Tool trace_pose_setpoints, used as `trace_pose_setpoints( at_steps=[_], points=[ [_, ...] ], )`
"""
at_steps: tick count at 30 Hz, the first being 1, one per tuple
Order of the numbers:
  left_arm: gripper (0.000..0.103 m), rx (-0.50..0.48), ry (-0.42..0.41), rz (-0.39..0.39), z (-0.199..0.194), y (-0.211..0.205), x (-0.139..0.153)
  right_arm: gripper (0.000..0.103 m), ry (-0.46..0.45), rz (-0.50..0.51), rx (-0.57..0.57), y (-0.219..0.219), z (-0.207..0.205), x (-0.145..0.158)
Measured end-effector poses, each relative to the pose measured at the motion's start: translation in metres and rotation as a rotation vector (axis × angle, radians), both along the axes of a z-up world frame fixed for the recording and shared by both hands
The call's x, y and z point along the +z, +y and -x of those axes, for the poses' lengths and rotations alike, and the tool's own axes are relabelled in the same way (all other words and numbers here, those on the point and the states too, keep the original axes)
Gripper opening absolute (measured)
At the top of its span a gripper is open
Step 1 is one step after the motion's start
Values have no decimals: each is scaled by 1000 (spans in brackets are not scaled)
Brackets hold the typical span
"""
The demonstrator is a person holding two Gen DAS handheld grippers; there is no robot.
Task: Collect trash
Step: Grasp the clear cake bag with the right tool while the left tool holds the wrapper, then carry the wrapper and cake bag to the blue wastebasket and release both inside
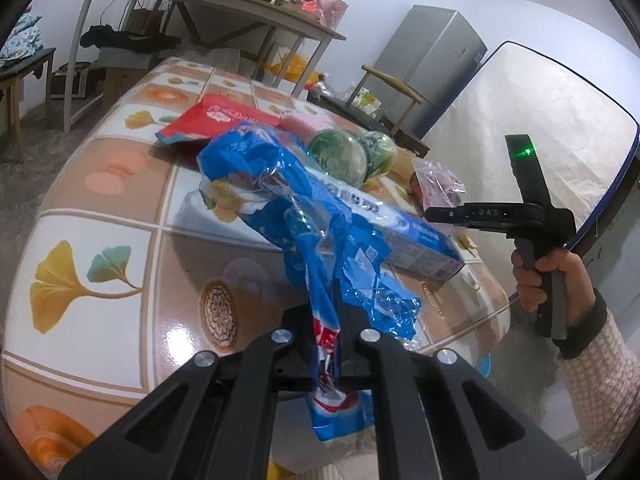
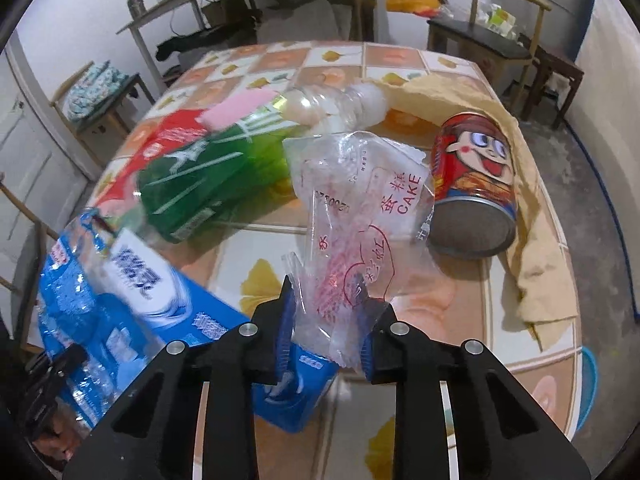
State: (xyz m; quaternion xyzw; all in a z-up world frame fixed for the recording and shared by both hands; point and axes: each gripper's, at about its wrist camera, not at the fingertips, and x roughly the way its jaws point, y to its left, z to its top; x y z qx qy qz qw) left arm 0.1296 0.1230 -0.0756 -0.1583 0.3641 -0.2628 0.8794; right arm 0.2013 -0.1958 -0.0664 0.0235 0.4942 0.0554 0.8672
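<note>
Red can [image 2: 474,184] just beside clear cake wrapper [image 2: 360,216], green bottle [image 2: 208,184] behind

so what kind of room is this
Most likely a lived-in home, a kitchen or dining room doubling as storage. A fridge stands by the wall, a mattress leans upright beside it, and a tiled-pattern table is surrounded by wooden chairs.

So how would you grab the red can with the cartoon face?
The red can lies on its side on the yellow cloth, its round end facing the right wrist camera. I'd come from above and pinch across the curved middle, jaws on either side; gripping end to end looks likelier to slip.
</note>
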Motion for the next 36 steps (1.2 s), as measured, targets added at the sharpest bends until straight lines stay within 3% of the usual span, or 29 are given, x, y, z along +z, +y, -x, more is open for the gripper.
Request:
trace_pose_setpoints(
  at_steps=[16, 29, 36],
  points=[
    [4, 7, -125, -5, 26, -5, 44, 22, -134, -202, 66, -1, 44, 52],
    [4, -11, -181, -28, 40, -17, 66, 22, -192, -396, 91, -26, 91, 76],
    [4, -49, -221, -33, 44, -33, 82, 22, -243, -412, 46, -52, 119, 86]
  ],
)
